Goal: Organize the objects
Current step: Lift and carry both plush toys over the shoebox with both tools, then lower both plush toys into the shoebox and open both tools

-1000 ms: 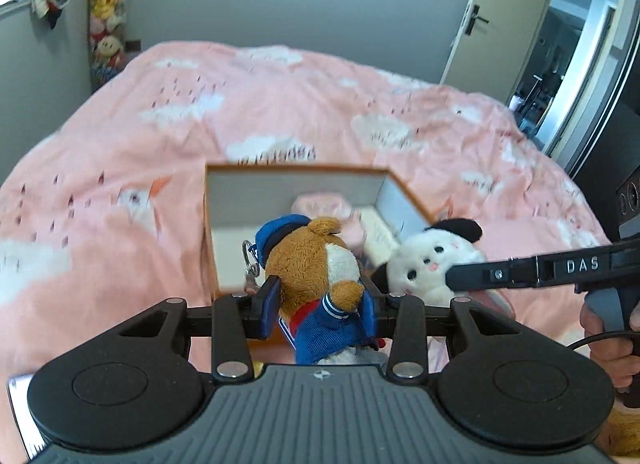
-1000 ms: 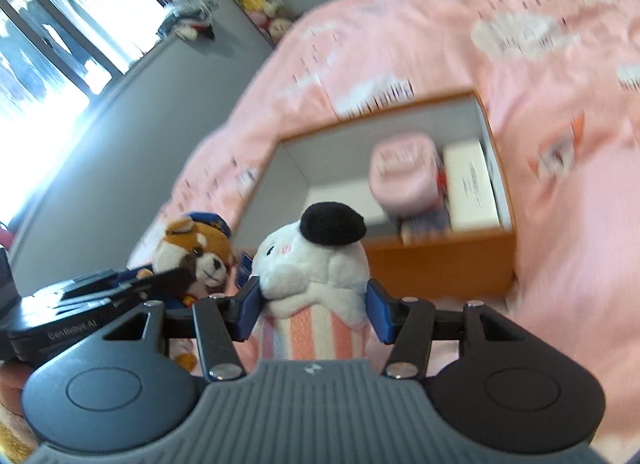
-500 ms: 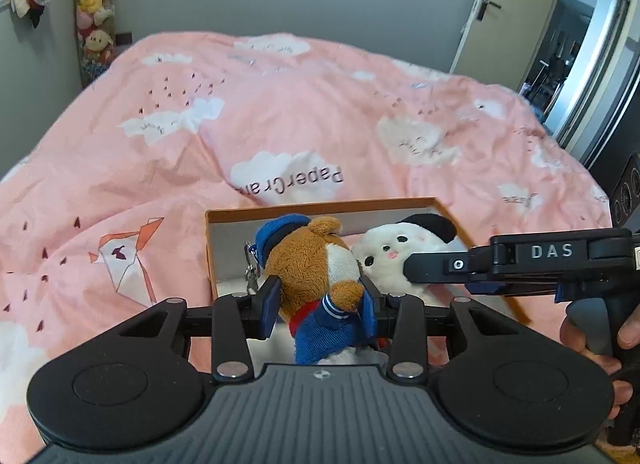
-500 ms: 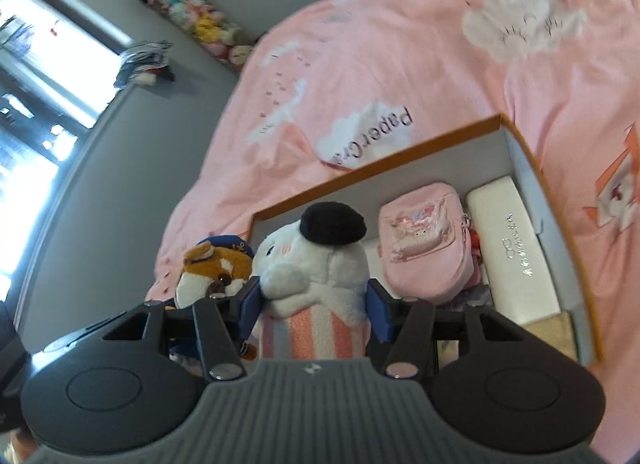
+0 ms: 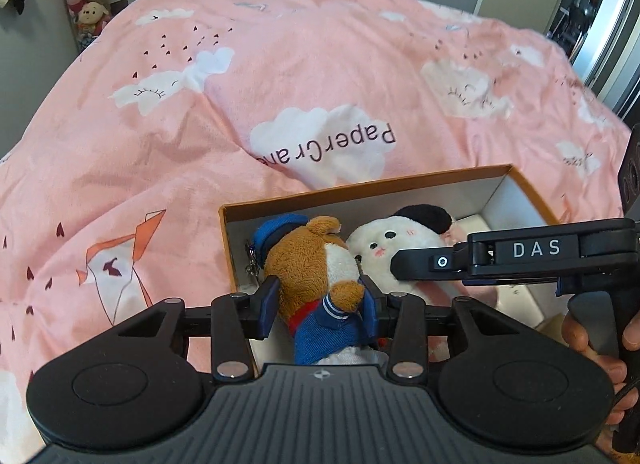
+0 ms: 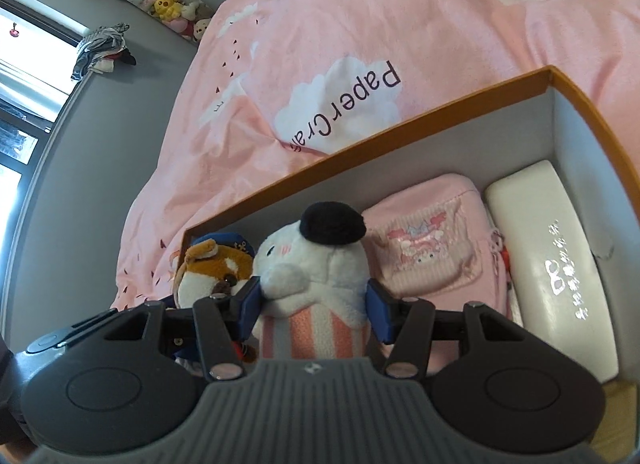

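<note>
The box (image 5: 360,190), open-topped with orange outer walls and a white inside, lies on a bed under a pink quilt (image 5: 200,112) printed with white clouds and the words "PaperCrane". Both toys are inside its walls.

The left gripper (image 5: 318,308) has its blue pads on either side of a brown bear (image 5: 308,264) in a blue cap and blue jacket. Its jaws have just been opening a little with the bear between them; the right pad is against the jacket, while a narrow gap shows at the left pad, so I cannot tell whether the grip holds. The bear sits at the left end of the box, a metal keyring hanging by its head.

The right gripper (image 6: 314,304) is clamped on a white plush toy (image 6: 316,264) with a black ear and a pink-striped body, pads pressed into both sides. This toy is upright, touching the bear on its left. In the left wrist view a hand (image 5: 592,348) grips that tool's black handle.

To the right of the white toy lies a pink pouch (image 6: 428,248) with a cartoon print, flat on the box floor. Beside it, along the right wall, lies a white glasses case (image 6: 552,264).

On the grey wall beyond the bed hangs a column of small stuffed toys (image 6: 160,0).
</note>
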